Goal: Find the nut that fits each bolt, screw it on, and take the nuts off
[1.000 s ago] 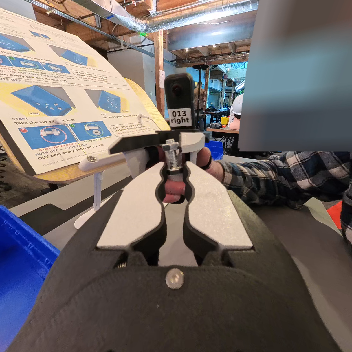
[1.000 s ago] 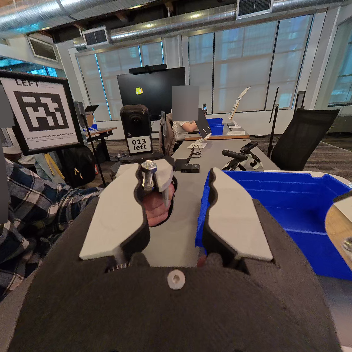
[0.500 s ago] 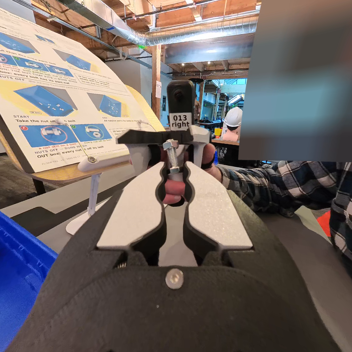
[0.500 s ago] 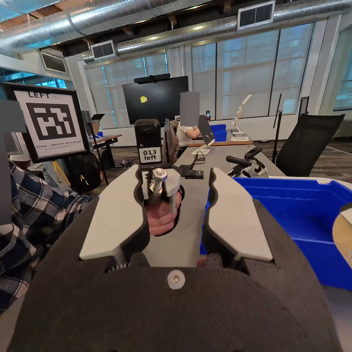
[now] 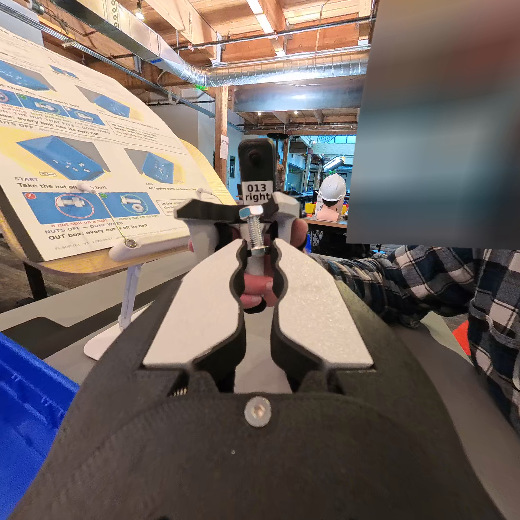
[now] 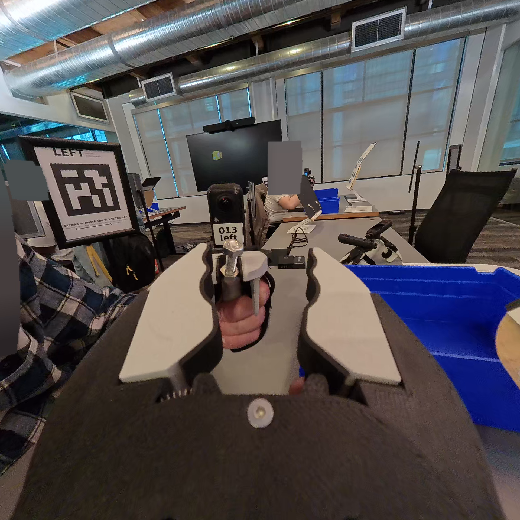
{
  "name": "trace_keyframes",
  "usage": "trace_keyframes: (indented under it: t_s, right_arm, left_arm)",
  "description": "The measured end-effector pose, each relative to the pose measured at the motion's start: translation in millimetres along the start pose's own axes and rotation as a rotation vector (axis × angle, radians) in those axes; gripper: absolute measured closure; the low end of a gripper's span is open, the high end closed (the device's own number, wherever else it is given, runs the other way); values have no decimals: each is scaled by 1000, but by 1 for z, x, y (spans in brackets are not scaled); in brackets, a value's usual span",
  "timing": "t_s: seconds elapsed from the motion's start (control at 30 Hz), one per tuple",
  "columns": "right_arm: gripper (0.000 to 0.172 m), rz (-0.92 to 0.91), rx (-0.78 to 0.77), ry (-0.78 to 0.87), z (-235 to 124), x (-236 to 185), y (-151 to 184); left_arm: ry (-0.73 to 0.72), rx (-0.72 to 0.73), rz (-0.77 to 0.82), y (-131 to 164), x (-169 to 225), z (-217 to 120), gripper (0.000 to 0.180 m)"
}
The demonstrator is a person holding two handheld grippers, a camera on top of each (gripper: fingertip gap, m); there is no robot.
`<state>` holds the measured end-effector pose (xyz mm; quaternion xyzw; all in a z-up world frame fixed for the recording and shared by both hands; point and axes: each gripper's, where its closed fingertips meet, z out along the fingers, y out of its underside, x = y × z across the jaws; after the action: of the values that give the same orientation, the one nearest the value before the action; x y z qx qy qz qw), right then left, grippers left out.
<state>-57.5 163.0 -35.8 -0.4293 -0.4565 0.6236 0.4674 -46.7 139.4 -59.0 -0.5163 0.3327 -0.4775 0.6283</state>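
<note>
The left gripper is closed narrowly on the nut at the lower end of a silver bolt, its fingertips pressing the nut from both sides, held up above the grey desk. The grip has not changed over the last second, though the bolt has tipped slightly and its head now sits closer to the right gripper's dark fingertip. The bolt's long axis runs nearly upright (leaning a little leftward in the left wrist view), hex head on top, threaded shank pointing down into the nut.

The right gripper stands wide open, as it did a second ago, with the bolt just inside its left fingertip and neither pad pressing it. It has risen a little over that second, so the bolt head now shows in front of the label of the camera on the left gripper. A blue bin sits at right on the desk, below the raised tools.
</note>
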Motion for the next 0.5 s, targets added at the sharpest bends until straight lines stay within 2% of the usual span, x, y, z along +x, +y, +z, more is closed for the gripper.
trace_keyframes:
  t_s: [0.13,0.27,0.5]
  right_arm:
    - [108,4,-9,10,1,2,3]
    - [114,65,3,78,-11,25,6]
    - [108,-6,31,-33,2,-9,-5]
  left_arm:
    - [16,10,-2,-1,4,2,165]
    - [35,34,4,-8,9,1,165]
    - [42,29,-19,-2,6,2,165]
